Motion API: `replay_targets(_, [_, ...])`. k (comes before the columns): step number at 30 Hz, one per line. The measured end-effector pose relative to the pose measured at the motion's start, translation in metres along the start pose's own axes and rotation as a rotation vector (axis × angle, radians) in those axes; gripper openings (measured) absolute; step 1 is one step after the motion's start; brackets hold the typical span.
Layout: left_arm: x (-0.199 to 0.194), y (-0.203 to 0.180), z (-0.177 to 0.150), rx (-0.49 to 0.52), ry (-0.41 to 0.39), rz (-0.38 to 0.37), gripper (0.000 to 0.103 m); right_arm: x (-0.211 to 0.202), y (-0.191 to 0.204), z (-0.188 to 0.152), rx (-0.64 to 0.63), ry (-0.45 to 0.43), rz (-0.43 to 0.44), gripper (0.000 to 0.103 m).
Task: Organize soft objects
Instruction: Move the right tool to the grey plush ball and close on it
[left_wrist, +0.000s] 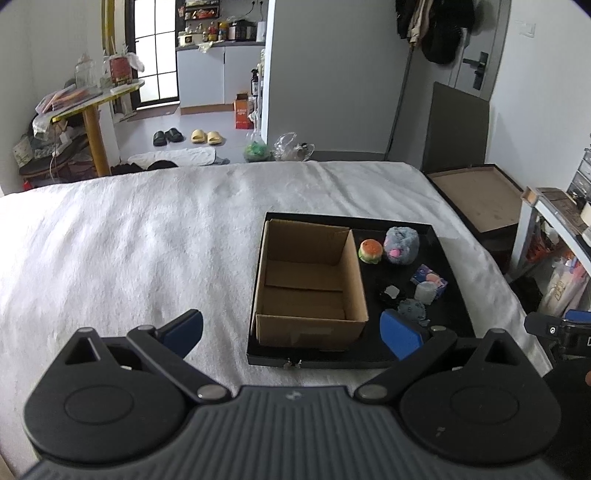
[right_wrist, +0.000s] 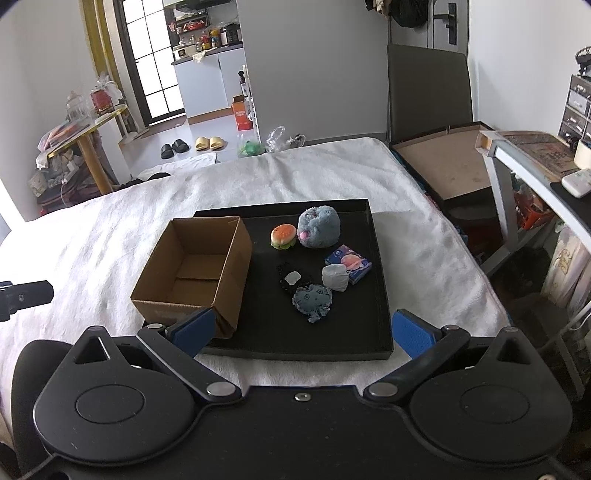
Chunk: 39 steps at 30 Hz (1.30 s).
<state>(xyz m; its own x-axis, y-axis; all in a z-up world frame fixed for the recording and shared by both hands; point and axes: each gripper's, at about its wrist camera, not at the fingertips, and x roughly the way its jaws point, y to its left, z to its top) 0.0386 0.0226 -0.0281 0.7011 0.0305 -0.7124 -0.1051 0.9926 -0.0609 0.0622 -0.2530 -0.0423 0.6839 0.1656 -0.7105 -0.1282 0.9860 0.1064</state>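
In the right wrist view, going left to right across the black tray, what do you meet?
Cardboard box → burger toy → grey-blue plush ball → blue tissue pack, all on the black tray.

Left gripper: we are showing black linkages, blue pads, a ribbed grey body.
Right gripper: we are showing silver pivots.

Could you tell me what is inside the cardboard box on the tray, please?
Nothing shows inside the cardboard box: only its bare floor flaps. The near wall hides a strip of floor behind it in both views.
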Motion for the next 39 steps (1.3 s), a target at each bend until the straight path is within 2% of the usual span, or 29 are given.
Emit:
replay_targets(20, [0.086, 0.011, 0.019, -0.047, 0.039, 0.049, 0.097, 0.083, -0.023, 0.016, 0.068, 0.028, 0.023, 0.101])
replay_targets(33, [0.147, 0.023, 0.03, -0.084, 0.11, 0.073, 0.078, 0.137, -0.024, 0.027, 0.075, 0.064, 0.026, 0.101])
replay_targets(39, [0.179, 0.024, 0.037, -0.096, 0.153, 0.073, 0.074, 0.165, -0.027, 0.035, 0.081, 0.084, 0.017, 0.1])
